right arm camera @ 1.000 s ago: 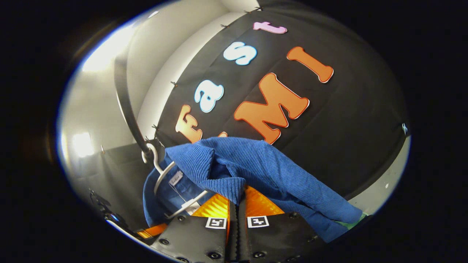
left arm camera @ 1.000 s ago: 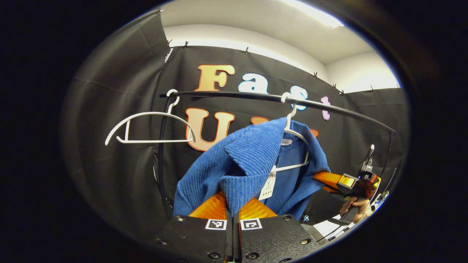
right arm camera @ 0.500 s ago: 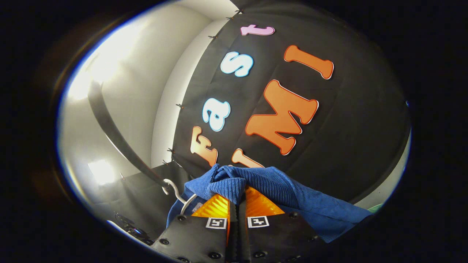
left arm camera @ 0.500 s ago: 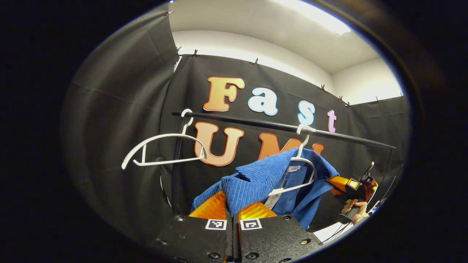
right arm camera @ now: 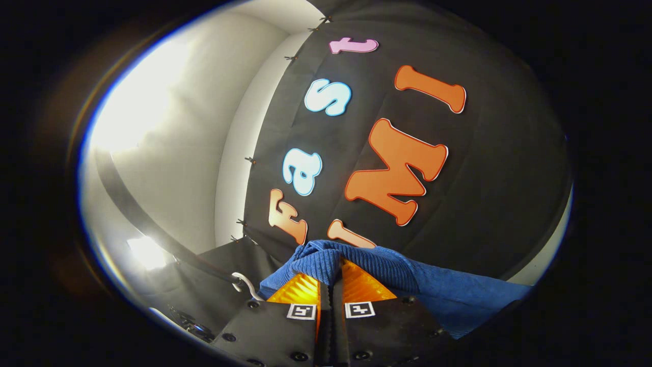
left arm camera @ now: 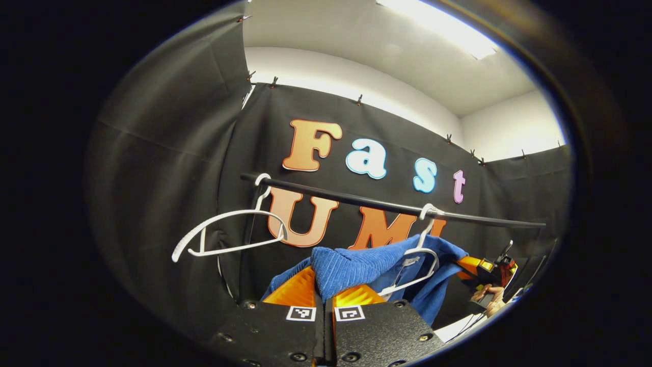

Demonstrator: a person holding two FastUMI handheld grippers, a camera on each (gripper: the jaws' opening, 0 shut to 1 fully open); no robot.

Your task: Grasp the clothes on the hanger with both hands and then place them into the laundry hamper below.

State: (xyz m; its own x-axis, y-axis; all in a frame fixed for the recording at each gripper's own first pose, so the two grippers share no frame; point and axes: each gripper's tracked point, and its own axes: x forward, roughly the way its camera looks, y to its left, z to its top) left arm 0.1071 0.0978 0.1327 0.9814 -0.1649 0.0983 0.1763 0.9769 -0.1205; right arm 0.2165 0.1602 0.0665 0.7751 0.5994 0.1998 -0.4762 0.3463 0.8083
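Note:
A blue ribbed knit garment (left arm camera: 367,267) is partly pulled off a white hanger (left arm camera: 420,255) that hooks on the black rail (left arm camera: 356,199). My left gripper (left arm camera: 326,285) is shut on a fold of the garment near its collar. In the left gripper view the other gripper (left arm camera: 476,267) holds the garment's far side, with a hand (left arm camera: 489,294) behind it. In the right gripper view my right gripper (right arm camera: 331,278) is shut on the blue garment (right arm camera: 407,278), which drapes off to the right. The hanger's hook (right arm camera: 244,283) peeks out at lower left.
A second, bare white hanger (left arm camera: 229,232) hangs at the left end of the rail, beside the rack's black upright post (left arm camera: 247,250). In the right gripper view the rail (right arm camera: 137,214) runs diagonally at the left.
Both grippers have pulled the blue garment down and toward me, away from the rail. It has slid further off its hanger, which now shows bare above the cloth.

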